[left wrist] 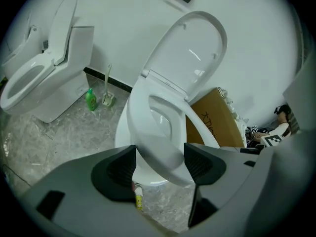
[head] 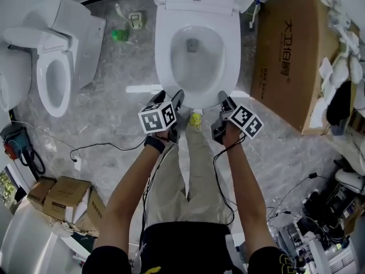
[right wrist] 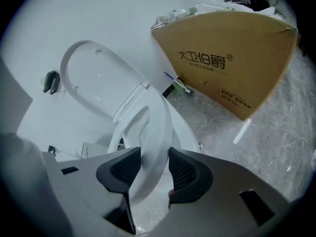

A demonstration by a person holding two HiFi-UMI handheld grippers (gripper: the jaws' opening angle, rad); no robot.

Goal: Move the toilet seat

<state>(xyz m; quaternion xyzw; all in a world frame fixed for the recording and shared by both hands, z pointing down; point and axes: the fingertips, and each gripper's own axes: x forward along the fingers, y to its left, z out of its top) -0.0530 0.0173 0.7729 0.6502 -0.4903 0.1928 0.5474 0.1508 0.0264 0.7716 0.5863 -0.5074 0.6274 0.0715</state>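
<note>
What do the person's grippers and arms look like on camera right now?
The left gripper and right gripper have grey bodies with black ribbed fingers. Each carries a white cube with black square markers. Black cables trail from both. A black wristband circles the left wrist. Sleeves are short and black.

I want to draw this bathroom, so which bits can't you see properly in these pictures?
- Head view: the front of the toilet seat is hidden under the left tool and the right tool.
- Left gripper view: the small yellow thing is half hidden behind that tool's jaw, so what it is cannot be told.
- Right gripper view: the white stuff atop the cardboard box is cut off by the picture's edge.
</note>
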